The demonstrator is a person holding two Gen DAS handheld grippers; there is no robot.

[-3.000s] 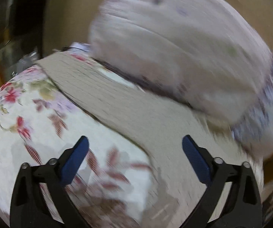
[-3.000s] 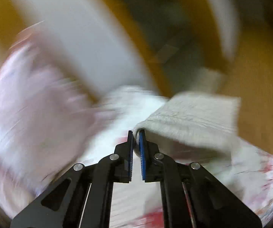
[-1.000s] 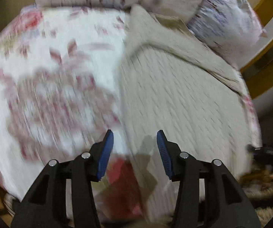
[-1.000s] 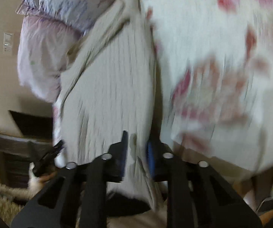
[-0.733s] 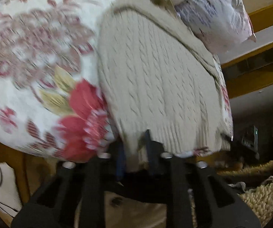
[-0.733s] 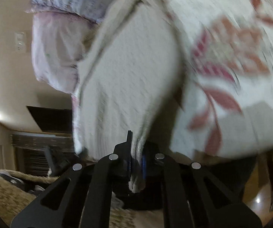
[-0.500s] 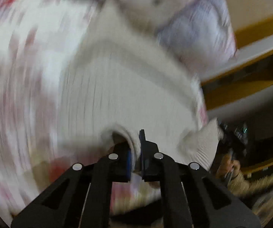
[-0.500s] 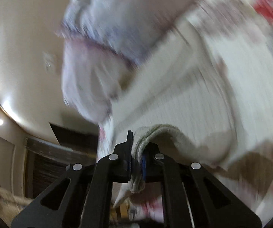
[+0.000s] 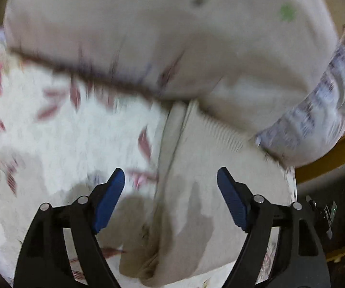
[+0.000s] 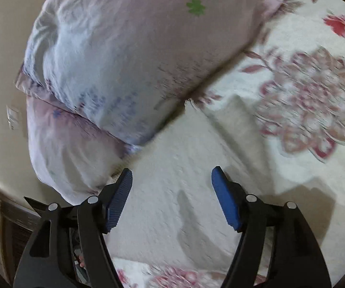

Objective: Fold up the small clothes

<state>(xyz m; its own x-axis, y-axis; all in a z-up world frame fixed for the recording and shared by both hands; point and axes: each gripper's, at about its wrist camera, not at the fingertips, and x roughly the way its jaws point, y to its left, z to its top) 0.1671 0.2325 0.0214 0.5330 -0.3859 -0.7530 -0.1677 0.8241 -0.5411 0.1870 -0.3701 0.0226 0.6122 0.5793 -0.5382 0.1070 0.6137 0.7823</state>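
**Both claws spread above the folded knit on the bed**

In the left wrist view, a flowered bedspread (image 9: 52, 144) is seen at the left, white with red and maroon blooms, much of it blurred. Toward the middle, the left claw (image 9: 170, 192) is held with its blue-padded fingers (image 9: 107, 201) well apart and nothing between them. Just beyond and partly under the claw, the cream sweater (image 9: 215, 168) is laid on the bed, with a long fold edge running from near the pillows down toward the camera and its fabric bunched at the near end. Its far end is tucked against a pale pink pillow (image 9: 172, 36), and at the right a lilac-printed pillow (image 9: 311, 120) is seen beside a yellow wooden frame (image 9: 328, 168).

In the right wrist view, two stacked pillows are seen at the left, the upper one (image 10: 136, 48) marked with a green clover and the lower one (image 10: 71, 153) beneath it. In the middle, the right claw (image 10: 171, 192) is likewise held wide apart and grips nothing; the sweater (image 10: 184, 168) is spread directly below it, touching the pillows at its far edge. At the right, the bedspread (image 10: 304, 100) is shown with a large pink flower.
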